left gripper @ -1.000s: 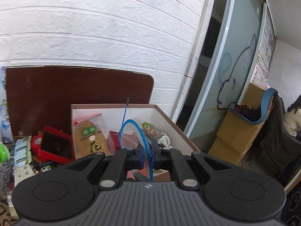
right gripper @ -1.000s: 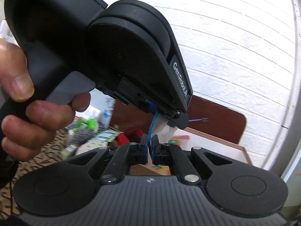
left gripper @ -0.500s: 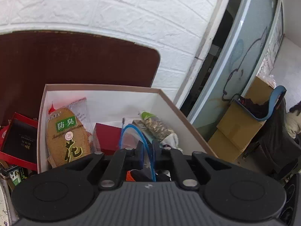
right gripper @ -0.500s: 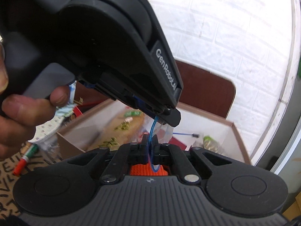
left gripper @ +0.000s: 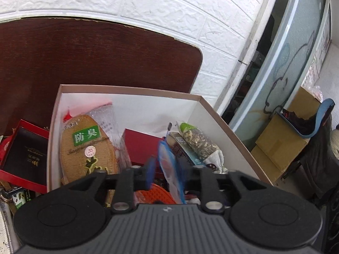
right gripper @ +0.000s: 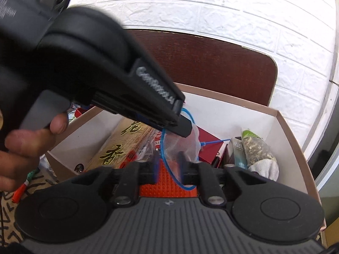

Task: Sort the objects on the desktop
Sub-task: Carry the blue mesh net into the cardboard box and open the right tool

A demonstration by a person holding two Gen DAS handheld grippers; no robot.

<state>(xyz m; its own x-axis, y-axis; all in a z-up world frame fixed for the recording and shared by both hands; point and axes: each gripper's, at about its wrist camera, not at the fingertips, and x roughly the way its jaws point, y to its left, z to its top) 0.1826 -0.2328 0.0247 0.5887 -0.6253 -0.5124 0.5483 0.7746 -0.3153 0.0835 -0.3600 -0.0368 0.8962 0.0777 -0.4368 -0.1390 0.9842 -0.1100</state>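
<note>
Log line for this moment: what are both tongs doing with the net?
step: drop net in box | left tongs: just opened | right tongs: just opened | blue net: between both, loose | box: below

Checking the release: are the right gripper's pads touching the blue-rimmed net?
Apart. Right wrist view: right gripper just opened; blue-rimmed net between pads, gaps both sides.
</note>
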